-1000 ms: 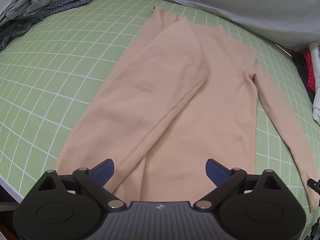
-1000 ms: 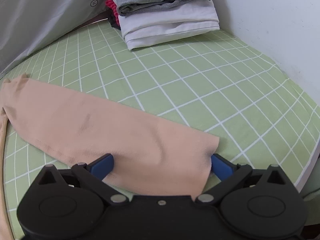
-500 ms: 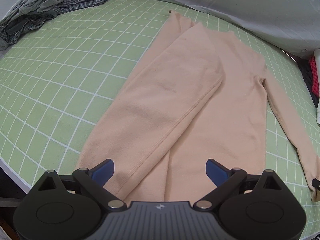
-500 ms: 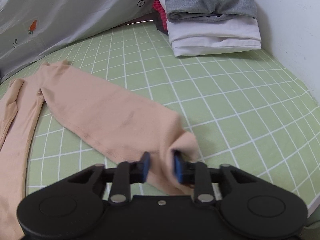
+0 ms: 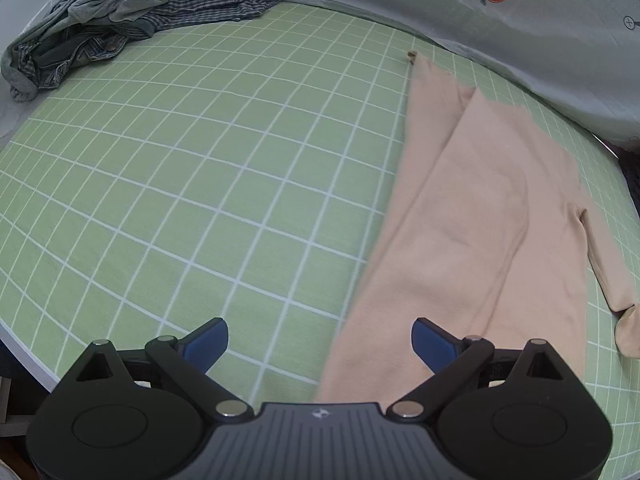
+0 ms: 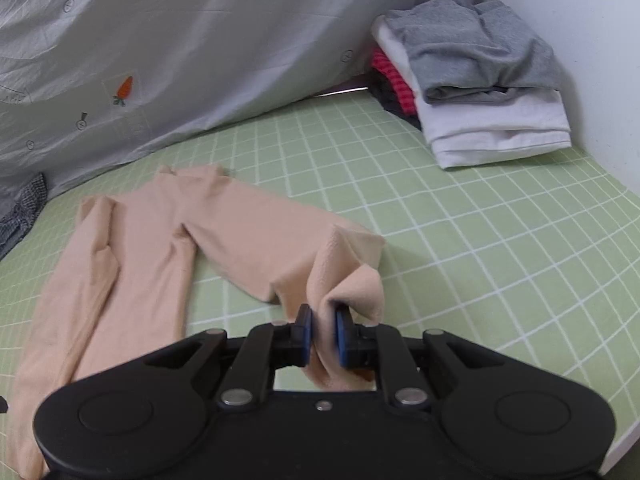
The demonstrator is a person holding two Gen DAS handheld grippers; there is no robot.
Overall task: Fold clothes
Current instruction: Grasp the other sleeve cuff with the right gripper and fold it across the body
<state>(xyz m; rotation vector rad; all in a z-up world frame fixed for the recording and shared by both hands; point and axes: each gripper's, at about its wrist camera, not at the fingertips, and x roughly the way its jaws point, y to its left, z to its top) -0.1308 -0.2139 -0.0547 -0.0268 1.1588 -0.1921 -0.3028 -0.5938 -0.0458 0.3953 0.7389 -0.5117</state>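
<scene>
The peach top (image 6: pixel 132 264) lies flat ahead of my claws, but its sleeve cuff (image 6: pixel 344 280) is now lifted, pinched in my right gripper (image 6: pixel 320 334), which was wide a second ago. My left gripper (image 5: pixel 320 344) stays spread, now shifted left over the green sheet (image 5: pixel 180 200).

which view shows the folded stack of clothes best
The right wrist view. The folded stack sits in full sight in the far right corner by the wall: grey on top, white beneath, red and dark items behind. The left wrist view leaves it out; its right edge shows only a dark sliver too small to identify, plus a crumpled pile at far left.
</scene>
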